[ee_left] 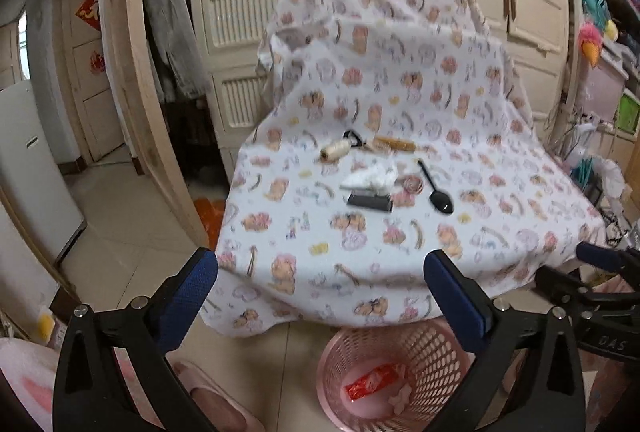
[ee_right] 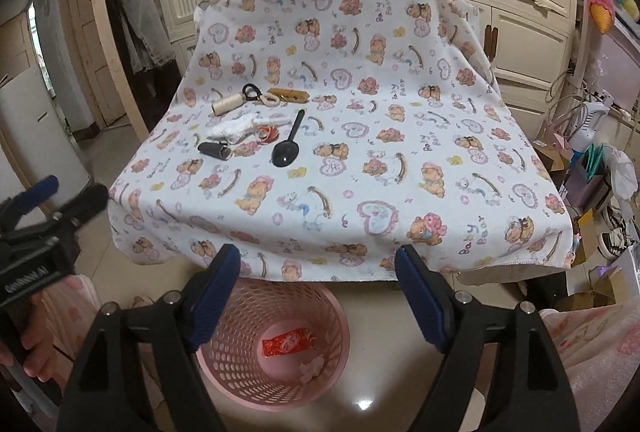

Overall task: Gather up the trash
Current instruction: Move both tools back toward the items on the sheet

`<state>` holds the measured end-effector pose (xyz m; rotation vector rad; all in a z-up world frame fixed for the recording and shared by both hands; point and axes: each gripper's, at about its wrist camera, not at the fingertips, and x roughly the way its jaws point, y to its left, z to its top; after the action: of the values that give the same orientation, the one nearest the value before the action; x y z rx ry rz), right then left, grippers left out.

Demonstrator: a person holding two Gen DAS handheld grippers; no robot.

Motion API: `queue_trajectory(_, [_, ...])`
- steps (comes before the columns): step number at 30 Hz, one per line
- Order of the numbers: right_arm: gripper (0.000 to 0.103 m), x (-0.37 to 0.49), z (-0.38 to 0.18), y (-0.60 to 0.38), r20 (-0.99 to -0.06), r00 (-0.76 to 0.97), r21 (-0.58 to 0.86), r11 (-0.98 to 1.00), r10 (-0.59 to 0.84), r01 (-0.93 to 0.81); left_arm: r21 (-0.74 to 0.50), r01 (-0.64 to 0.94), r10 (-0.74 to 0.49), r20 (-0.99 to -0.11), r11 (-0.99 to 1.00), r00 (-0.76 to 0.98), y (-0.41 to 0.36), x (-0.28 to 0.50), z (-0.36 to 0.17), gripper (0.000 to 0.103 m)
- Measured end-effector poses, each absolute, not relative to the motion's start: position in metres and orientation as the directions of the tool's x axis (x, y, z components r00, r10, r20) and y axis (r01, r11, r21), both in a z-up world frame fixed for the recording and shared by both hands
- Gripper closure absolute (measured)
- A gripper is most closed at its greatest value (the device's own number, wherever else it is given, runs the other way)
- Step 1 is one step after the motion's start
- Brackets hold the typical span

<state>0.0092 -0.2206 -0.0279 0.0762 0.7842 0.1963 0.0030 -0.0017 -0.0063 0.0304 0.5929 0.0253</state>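
Both the left gripper [ee_left: 320, 272] and right gripper [ee_right: 318, 268] are held with jaws apart and empty. On the desk's far left part, crumpled white tissue [ee_right: 236, 128] is seen: light, soft, best pinched mid-bunch. The pink basket [ee_right: 224, 372] waits below the near edge.
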Motion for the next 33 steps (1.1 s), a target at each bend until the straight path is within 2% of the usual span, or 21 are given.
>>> queue_trajectory(4, [0.020,0.006,-0.020,-0.218,-0.668,0.711,0.145,0.976,0.219,-0.165,0.017,-0.005,0.014,-0.531,1.000,0.847,0.001,-0.001,0.005,0.001])
queue_trajectory(9, [0.020,0.005,-0.005,-0.216,-0.642,0.734,0.123,0.975,0.222,-0.187,0.034,-0.012,0.028,-0.497,0.999,0.867,0.004,0.002,0.021,0.001])
queue_trajectory(15, [0.012,0.015,0.041,-0.220,-0.557,0.801,0.078,0.974,0.219,-0.212,0.035,-0.017,0.031,-0.483,0.999,0.875,0.016,0.027,0.054,0.001])
queue_trajectory(19, [0.004,0.028,0.064,-0.223,-0.514,0.827,0.058,0.971,0.228,-0.231,0.051,-0.005,0.031,-0.513,0.999,0.858,0.018,0.056,0.069,0.001])
queue_trajectory(25, [0.000,0.057,0.065,-0.226,-0.492,0.848,0.036,0.978,0.195,-0.204,0.019,-0.002,0.012,-0.562,1.000,0.827,0.023,0.088,0.053,0.001])
queue_trajectory(27, [0.000,0.063,0.055,-0.228,-0.501,0.845,0.035,0.980,0.185,-0.194,-0.004,-0.006,0.002,-0.588,1.000,0.809,0.025,0.094,0.037,0.001])
queue_trajectory(31, [0.000,0.075,0.018,-0.232,-0.576,0.799,0.049,0.983,0.171,-0.175,-0.027,-0.001,-0.017,-0.667,1.000,0.745,0.026,0.111,-0.003,0.002])
queue_trajectory(33, [0.000,0.080,0.009,-0.232,-0.601,0.781,0.051,0.983,0.172,-0.176,-0.036,0.039,-0.054,-0.690,0.999,0.721,0.021,0.123,-0.011,0.007])
